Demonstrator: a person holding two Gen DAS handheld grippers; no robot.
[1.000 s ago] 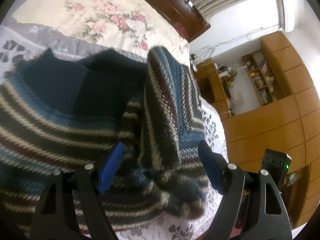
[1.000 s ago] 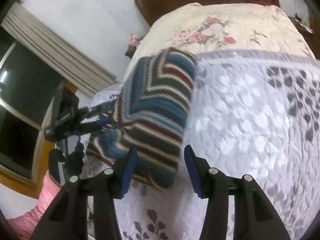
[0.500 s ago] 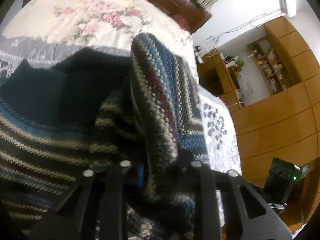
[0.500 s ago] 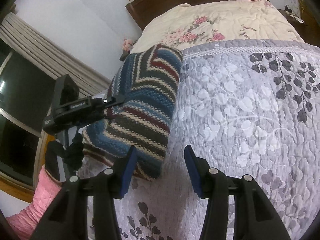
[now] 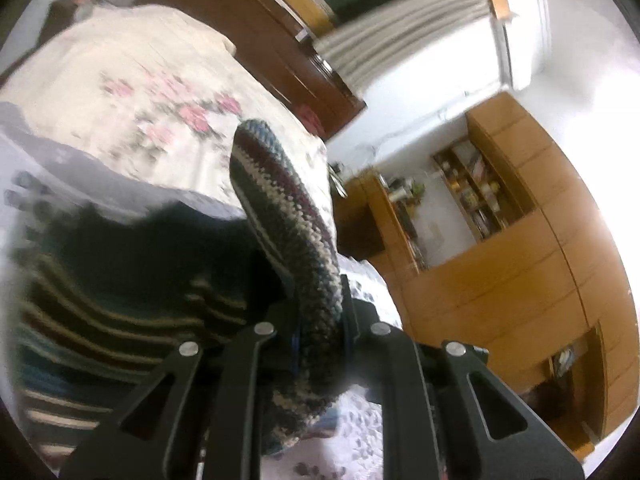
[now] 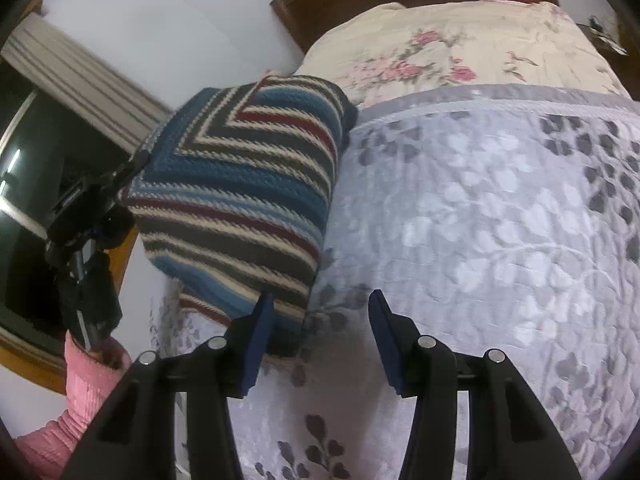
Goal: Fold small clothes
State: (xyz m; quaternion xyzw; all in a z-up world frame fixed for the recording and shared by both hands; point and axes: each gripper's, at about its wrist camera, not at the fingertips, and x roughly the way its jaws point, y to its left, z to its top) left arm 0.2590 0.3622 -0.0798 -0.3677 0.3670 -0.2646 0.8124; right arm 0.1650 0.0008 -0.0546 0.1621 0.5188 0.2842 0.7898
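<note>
the left gripper (image 5: 320, 336) has clamped and is lifting the striped knit sweater's (image 6: 240, 200) thick, soft fold; the right gripper (image 6: 320, 336) is hovering beside the sweater, jaws wide.

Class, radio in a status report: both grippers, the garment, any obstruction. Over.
Left gripper shut on striped knitted sweater, one fold of it raised. Right gripper open, empty, beside the sweater's near edge. Sweater lies on grey leaf-patterned bedspread. Nothing in the way.

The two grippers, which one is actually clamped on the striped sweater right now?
The left gripper: its jaws are shut on a fold of the striped sweater. The right gripper is open, with only the grey bedspread between its fingers.
</note>
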